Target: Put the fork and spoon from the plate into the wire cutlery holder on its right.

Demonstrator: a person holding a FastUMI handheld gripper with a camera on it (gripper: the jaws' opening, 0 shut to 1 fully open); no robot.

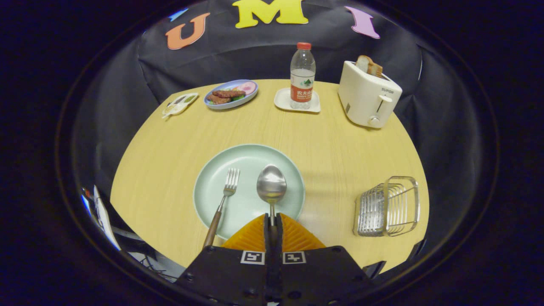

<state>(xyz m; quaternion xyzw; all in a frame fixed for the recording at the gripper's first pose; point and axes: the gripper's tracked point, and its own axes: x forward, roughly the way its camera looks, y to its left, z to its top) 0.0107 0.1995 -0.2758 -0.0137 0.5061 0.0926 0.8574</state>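
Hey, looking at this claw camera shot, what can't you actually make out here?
- Spoon handle: the shut claw covers it where the fingers press on it.
- Fork handle end: cut off behind the claw's body.
- Food on the far blue plate: too small to identify.
- Wire holder: whether anything lies inside is hard to tell through the wires.
- Small white tray beside the blue plate: contents too small.
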